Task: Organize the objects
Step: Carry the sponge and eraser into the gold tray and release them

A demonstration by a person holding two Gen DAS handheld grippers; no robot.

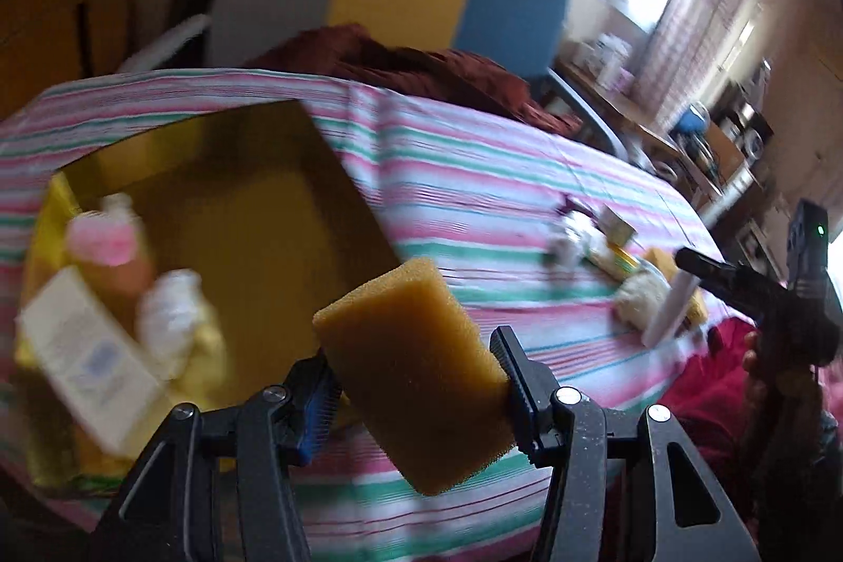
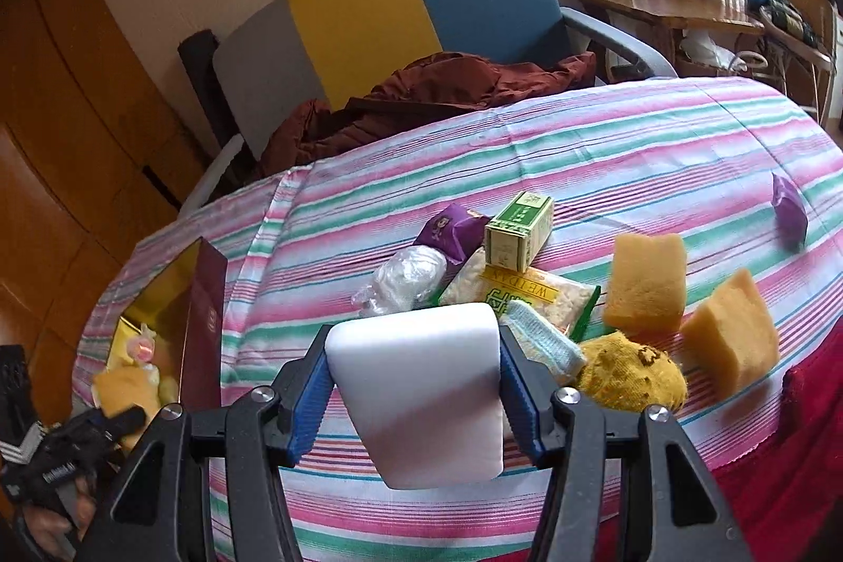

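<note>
Above the striped tablecloth (image 1: 474, 193), the left gripper (image 1: 416, 367) clamps a yellow sponge (image 1: 416, 367) between its jaws, just beside the open gold-lined box (image 1: 253, 204) that holds a pink-capped bottle (image 1: 105, 240) and a white carton (image 1: 89, 351). Over the same cloth, the right gripper (image 2: 413, 383) pinches a white foam block (image 2: 416, 393). Beyond it lie two more yellow sponges (image 2: 645, 283), a green carton (image 2: 519, 230), a yellow sock (image 2: 632, 372) and a purple packet (image 2: 789, 209).
</note>
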